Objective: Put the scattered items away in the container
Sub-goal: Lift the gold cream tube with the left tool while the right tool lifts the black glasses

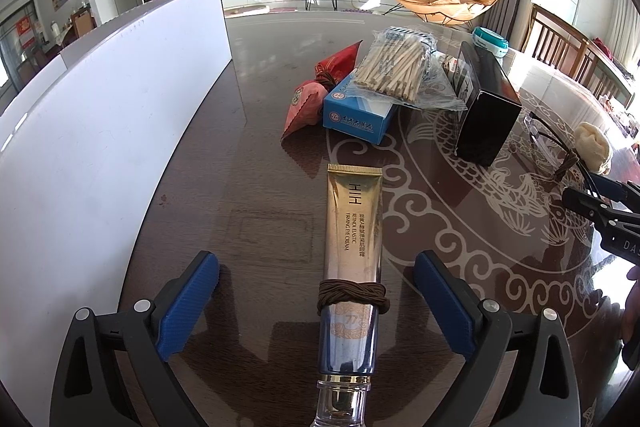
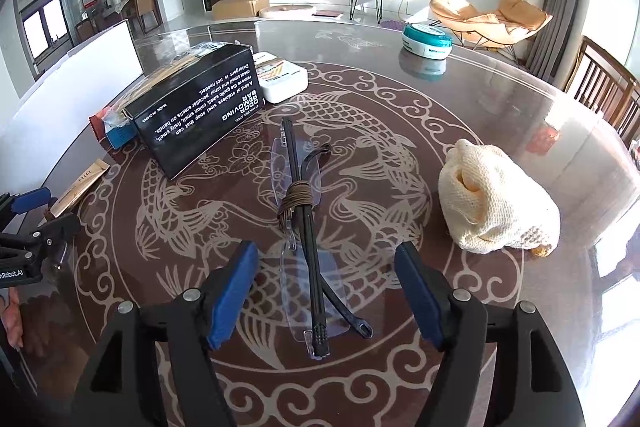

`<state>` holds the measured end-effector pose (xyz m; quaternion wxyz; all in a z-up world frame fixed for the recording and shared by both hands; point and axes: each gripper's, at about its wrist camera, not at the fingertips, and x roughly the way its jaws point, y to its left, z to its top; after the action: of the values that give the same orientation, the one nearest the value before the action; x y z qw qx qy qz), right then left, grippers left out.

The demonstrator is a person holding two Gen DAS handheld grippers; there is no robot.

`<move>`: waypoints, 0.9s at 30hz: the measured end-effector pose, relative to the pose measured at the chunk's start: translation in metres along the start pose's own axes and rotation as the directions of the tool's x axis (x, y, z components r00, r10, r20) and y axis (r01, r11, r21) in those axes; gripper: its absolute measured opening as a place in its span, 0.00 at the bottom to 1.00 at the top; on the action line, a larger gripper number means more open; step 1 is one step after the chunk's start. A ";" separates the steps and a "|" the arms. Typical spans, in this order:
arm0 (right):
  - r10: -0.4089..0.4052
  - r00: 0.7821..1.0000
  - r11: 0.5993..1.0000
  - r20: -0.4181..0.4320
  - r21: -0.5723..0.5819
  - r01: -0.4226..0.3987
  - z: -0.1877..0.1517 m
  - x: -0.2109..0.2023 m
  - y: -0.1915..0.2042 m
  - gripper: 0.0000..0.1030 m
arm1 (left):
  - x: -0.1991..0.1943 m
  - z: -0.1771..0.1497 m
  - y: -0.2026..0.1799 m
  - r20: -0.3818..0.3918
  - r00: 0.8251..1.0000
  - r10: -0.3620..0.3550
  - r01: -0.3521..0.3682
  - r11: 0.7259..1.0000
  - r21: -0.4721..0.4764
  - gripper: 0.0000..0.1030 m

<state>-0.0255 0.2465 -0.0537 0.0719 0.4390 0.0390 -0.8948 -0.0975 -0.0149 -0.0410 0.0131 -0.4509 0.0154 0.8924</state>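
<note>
Folded clear glasses (image 2: 306, 247), bound with brown cord, flat on patterned tabletop (image 2: 520, 155) between spread pads of right tool (image 2: 326, 301), untouched. Left tool (image 1: 316, 307) likewise wide, empty, straddling gold cream tube (image 1: 352, 247). White container (image 1: 100, 147) alongside. Risk: thin lenses skidding on glossy surface under closing pads.

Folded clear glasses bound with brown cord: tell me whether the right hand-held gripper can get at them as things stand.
Probably yes. The right hand-held gripper is open and already straddles the folded clear glasses; nothing lies between its blue pads and them.
</note>
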 end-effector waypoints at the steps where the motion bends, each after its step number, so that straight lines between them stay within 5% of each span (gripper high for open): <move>1: -0.001 1.000 1.000 0.000 0.000 0.001 0.000 0.000 0.000 0.70 | 0.000 0.000 0.000 0.000 1.000 0.000 0.000 1.000 0.000 0.98; 27: -0.005 1.000 1.000 -0.007 0.000 0.005 0.001 0.001 0.002 0.77 | 0.001 0.000 0.003 -0.007 1.000 0.007 -0.007 1.000 -0.017 1.00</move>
<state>-0.0263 0.2446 -0.0540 0.0694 0.4421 0.0402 -0.8934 -0.0986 -0.0179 -0.0420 0.0062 -0.4538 0.0097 0.8910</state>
